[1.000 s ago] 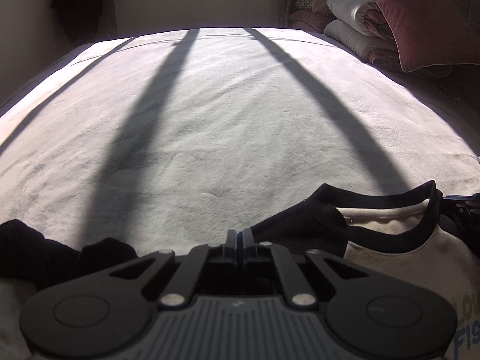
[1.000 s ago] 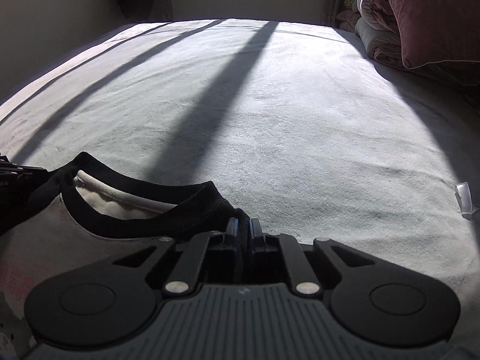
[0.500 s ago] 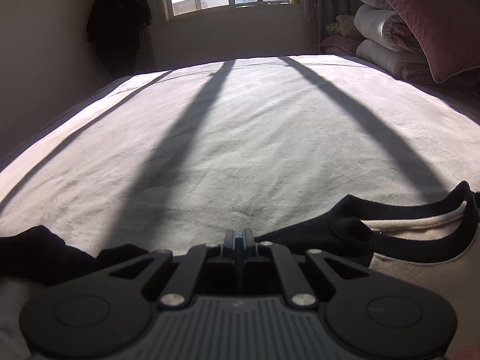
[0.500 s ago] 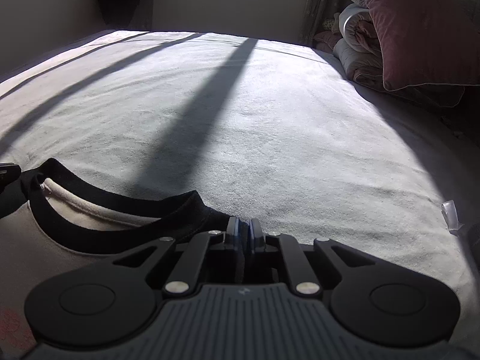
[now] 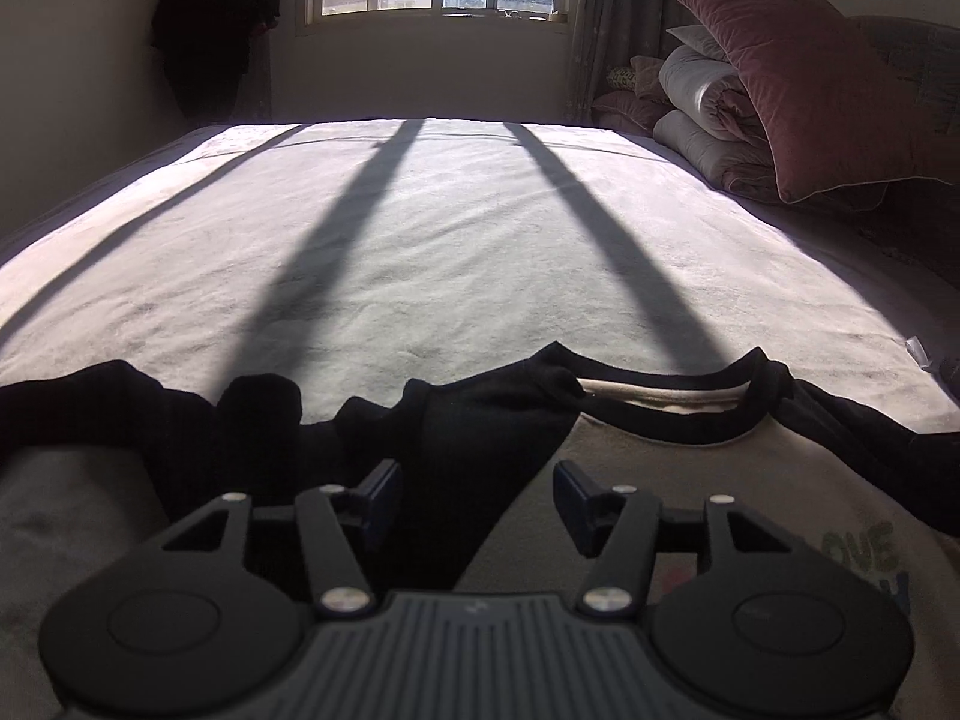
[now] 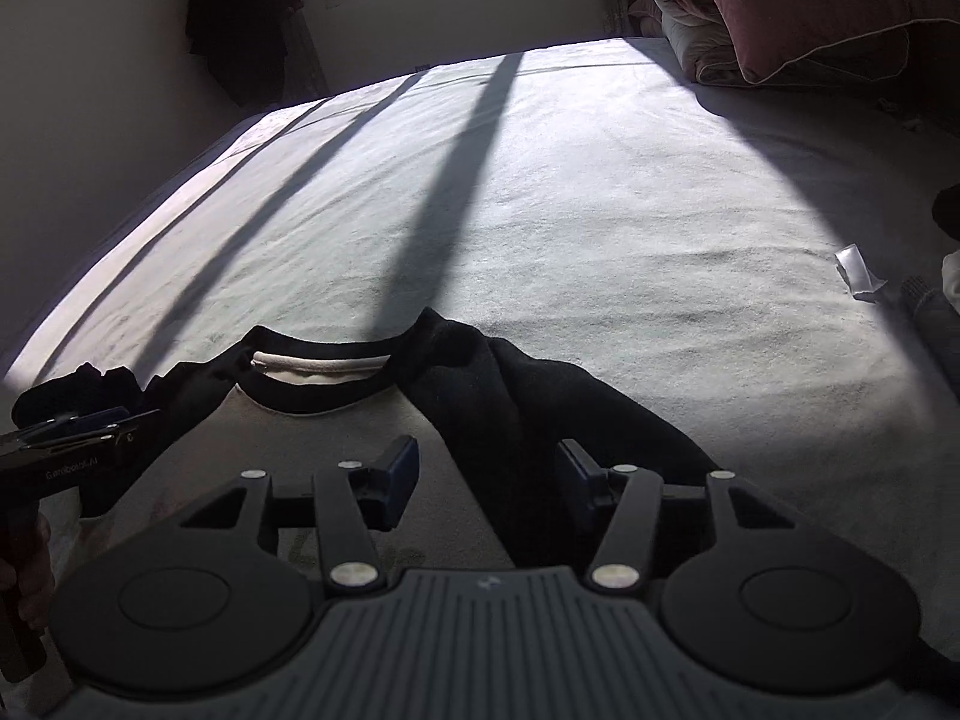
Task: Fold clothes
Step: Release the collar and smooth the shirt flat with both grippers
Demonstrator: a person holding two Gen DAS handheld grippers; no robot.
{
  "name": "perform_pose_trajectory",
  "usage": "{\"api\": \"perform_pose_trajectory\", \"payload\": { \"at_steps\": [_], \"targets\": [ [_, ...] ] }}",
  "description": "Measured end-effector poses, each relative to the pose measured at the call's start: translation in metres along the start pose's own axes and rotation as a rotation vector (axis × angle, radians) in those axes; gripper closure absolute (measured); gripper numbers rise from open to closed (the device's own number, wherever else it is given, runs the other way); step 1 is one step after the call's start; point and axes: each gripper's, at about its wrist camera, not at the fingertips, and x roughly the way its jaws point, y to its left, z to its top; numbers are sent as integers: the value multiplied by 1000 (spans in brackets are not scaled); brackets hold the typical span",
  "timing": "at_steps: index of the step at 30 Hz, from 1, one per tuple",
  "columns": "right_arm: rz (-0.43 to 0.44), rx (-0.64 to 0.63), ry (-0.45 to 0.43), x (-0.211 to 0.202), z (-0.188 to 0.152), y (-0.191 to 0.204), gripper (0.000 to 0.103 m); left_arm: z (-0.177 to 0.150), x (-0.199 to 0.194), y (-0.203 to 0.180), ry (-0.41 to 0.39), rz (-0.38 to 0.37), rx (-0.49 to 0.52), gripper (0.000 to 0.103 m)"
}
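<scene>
Jaws on your left gripper stand apart, and between them, low in the frame, lies the black left shoulder of the sweatshirt, not pinched. Your right gripper is likewise spread wide, its fingers straddling the seam where the cream chest meets the black right sleeve; nothing is clamped. You have the garment lying face up at the near edge of the bed, along the bottom of both frames. Its body is cream with a black ribbed collar and black sleeves, and printed letters show at lower right in the left view. The left sleeve bunches at left.
</scene>
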Motion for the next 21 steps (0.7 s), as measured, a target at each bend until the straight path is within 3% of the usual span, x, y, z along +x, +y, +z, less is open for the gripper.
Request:
{"api": "perform_pose_trajectory", "payload": {
  "at_steps": [12,21],
  "targets": [
    [130,-74,-2,-103,-76,9,44,-80,-91,-13,83,-183,17,40],
    [204,-171,-26,-181,-132,28,44,-123,-173,-13,38,-292,55,39]
  ]
}}
